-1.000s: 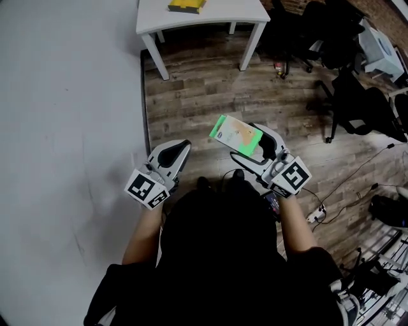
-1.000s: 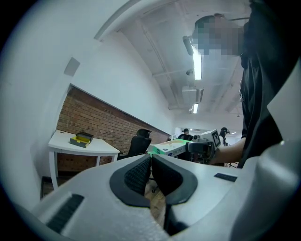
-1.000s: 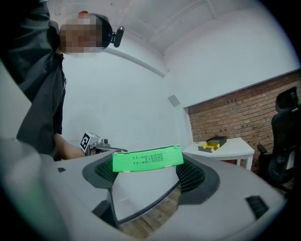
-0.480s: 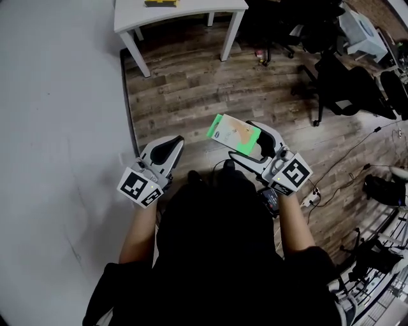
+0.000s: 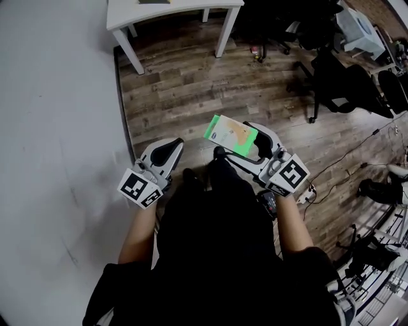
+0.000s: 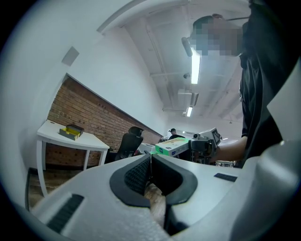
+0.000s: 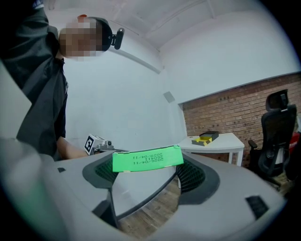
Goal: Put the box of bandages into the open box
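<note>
My right gripper (image 5: 245, 144) is shut on the green and white box of bandages (image 5: 231, 134), held flat above the wooden floor in front of the person. In the right gripper view the box's green end flap (image 7: 147, 158) spans the gap between the two jaws. My left gripper (image 5: 164, 151) hangs lower left with its jaws pressed together and nothing between them; its pads (image 6: 139, 175) meet in the left gripper view. The open yellow and black box (image 7: 204, 138) lies on the white table (image 5: 121, 19) ahead.
A white wall and grey floor run down the left. Black office chairs (image 5: 347, 83) stand at the right, with cables (image 5: 331, 172) on the wooden floor. The brick wall (image 7: 235, 115) rises behind the table.
The view has swung so the table sits higher and further off in frame. Both grippers keep their pose, the right one still holding the box of bandages.
</note>
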`<state>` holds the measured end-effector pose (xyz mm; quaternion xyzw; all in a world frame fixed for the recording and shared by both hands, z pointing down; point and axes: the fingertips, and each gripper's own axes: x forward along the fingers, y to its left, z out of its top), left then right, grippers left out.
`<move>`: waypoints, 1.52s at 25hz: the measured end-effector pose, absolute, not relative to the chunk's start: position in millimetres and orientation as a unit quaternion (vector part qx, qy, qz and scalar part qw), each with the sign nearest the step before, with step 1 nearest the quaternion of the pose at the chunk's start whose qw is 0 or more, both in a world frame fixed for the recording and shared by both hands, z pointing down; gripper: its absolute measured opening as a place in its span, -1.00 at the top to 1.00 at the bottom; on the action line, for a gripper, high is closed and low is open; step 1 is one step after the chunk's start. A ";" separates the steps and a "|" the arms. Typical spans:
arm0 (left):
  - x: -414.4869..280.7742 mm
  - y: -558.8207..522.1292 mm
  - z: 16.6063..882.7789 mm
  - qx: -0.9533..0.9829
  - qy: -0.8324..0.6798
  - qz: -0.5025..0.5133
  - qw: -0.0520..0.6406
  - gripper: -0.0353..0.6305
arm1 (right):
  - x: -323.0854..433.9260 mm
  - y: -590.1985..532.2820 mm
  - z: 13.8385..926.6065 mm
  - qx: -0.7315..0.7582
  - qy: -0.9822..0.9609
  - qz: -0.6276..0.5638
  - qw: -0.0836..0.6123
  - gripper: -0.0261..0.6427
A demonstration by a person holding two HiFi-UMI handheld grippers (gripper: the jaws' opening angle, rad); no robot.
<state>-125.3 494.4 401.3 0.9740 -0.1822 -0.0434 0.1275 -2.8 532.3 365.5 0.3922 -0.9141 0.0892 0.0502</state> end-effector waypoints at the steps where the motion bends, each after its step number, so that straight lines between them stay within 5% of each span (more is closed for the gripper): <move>1: -121.5 494.7 402.2 0.974 -0.181 -0.042 0.128 0.83 | -1.7 531.4 364.4 0.390 -0.916 0.088 0.049 -0.19; 13: -88.8 485.2 416.1 0.971 -0.213 -0.023 0.106 0.83 | 28.4 514.2 391.2 0.354 -0.932 0.078 0.013 -0.19; 24: 12.3 412.9 367.6 0.959 -0.264 -0.004 0.104 0.83 | 126.0 431.2 360.5 0.284 -0.955 0.084 -0.009 -0.19; 38: 31.9 396.7 375.3 0.952 -0.288 0.004 0.099 0.83 | 149.5 407.6 378.2 0.255 -0.962 0.095 -0.006 -0.19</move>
